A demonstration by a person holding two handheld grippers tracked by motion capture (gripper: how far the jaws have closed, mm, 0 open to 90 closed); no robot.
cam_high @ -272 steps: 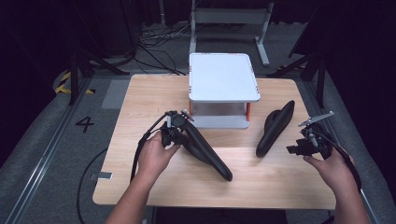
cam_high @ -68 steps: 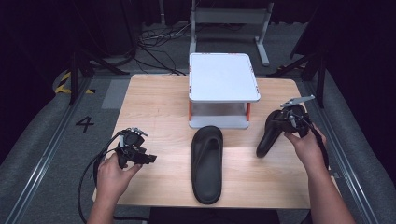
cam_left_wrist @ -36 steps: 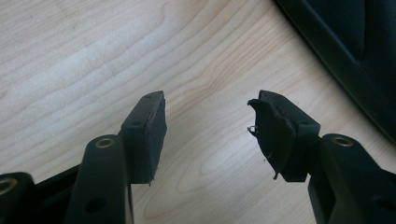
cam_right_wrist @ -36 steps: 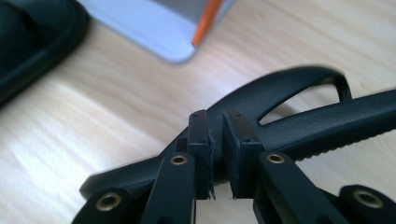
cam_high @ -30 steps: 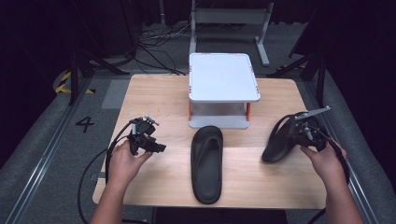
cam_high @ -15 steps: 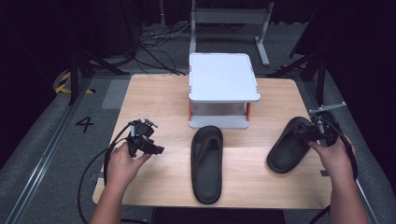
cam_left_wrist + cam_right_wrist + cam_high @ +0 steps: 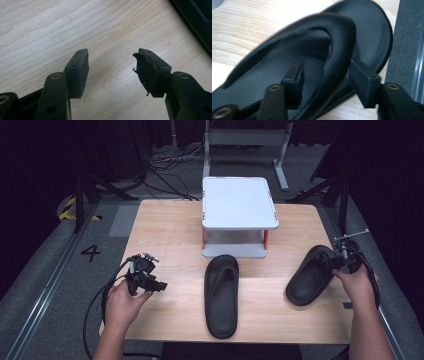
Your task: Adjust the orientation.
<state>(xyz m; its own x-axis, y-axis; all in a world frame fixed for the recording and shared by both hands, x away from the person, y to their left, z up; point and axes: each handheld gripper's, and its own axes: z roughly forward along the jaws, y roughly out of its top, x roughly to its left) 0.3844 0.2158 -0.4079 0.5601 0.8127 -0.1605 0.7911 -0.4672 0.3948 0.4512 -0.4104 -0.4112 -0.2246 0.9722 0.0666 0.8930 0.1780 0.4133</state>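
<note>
Two black sandals lie sole-down on the wooden table (image 7: 170,230). One sandal (image 7: 221,295) lies in the middle, in front of the white stand (image 7: 239,202). The other sandal (image 7: 310,276) lies near the right edge, and my right gripper (image 7: 334,263) is at its strap. In the right gripper view the strap (image 7: 338,57) runs between the jaws of my right gripper (image 7: 325,67), which stand open with a gap at the left jaw. My left gripper (image 7: 155,282) hovers open over bare wood at the left, with nothing between the jaws of the left gripper (image 7: 111,57).
The white two-level stand sits at the back middle of the table on orange posts (image 7: 265,240). The table's right edge (image 7: 345,285) is close to the right sandal, with grey floor (image 7: 409,50) beyond. Cables trail from both grippers.
The right sandal went from standing on its edge to lying flat, farther right and nearer. The middle sandal was set down straight. My left gripper drew back to the left.
</note>
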